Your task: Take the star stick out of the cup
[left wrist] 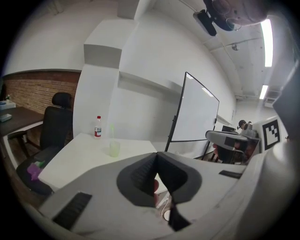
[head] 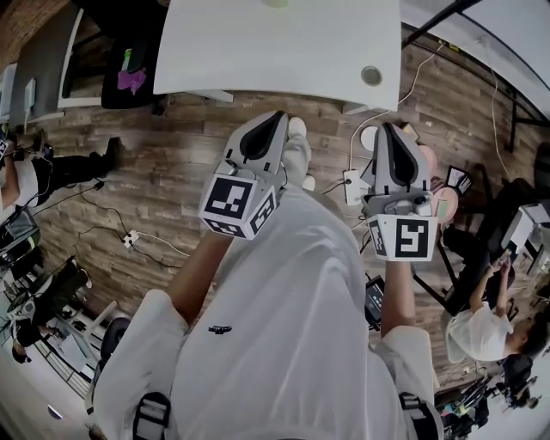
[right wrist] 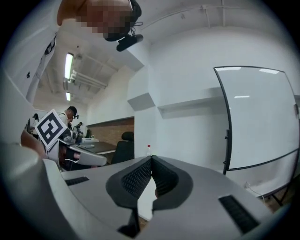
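Observation:
A pale green cup [left wrist: 114, 148] stands on the white table [left wrist: 79, 157], and a thin green stick [left wrist: 112, 132] rises out of it; I cannot make out its star end. The head view shows only a sliver of the cup [head: 277, 3] at the table's far edge. My left gripper [head: 277, 117] and right gripper [head: 384, 128] are held close to my body over the wooden floor, well short of the table. The left gripper's [left wrist: 157, 155] jaws are pressed together with nothing between them. The right gripper [right wrist: 151, 159] is likewise shut and empty.
A water bottle [left wrist: 97, 127] stands behind the cup. A black office chair [left wrist: 55, 127] with a purple thing [head: 131, 81] on it is left of the table. A whiteboard [left wrist: 194, 110] stands to the right. Cables and a power strip [head: 352, 184] lie on the floor. People sit at desks on both sides.

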